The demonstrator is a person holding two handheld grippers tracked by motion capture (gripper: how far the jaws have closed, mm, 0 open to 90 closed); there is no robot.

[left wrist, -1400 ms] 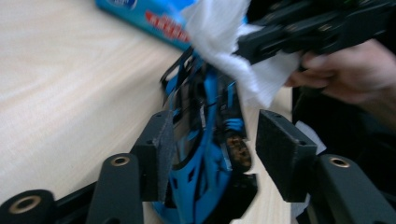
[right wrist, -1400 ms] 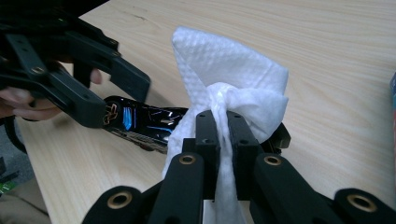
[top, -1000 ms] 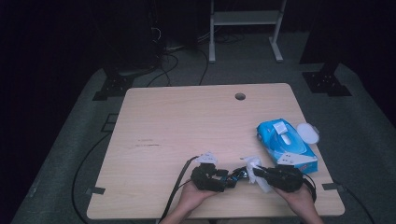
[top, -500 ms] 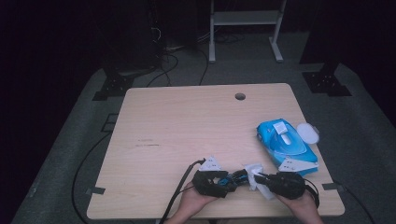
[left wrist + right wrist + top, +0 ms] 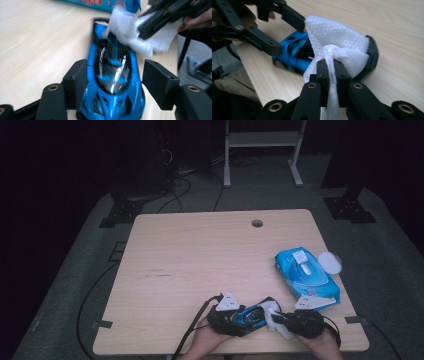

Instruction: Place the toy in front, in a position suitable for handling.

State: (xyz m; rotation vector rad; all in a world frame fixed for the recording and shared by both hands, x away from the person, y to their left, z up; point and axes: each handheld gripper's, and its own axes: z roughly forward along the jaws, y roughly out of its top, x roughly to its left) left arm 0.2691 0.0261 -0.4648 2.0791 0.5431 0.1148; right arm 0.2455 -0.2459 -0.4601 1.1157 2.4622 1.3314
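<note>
At six o'clock on the wooden table [image 5: 200, 270], near its front edge, a blue toy car [image 5: 112, 82] is lying between both grippers; a blue wipes pack [image 5: 305, 275] is sitting at four o'clock; the left gripper [image 5: 120, 87] is straddling the car, jaws having just been opening, one pad [image 5: 160, 85] standing clear; the right gripper [image 5: 332, 75] is pinching a white wipe [image 5: 337, 47] tight, draping it over the car's end.
</note>
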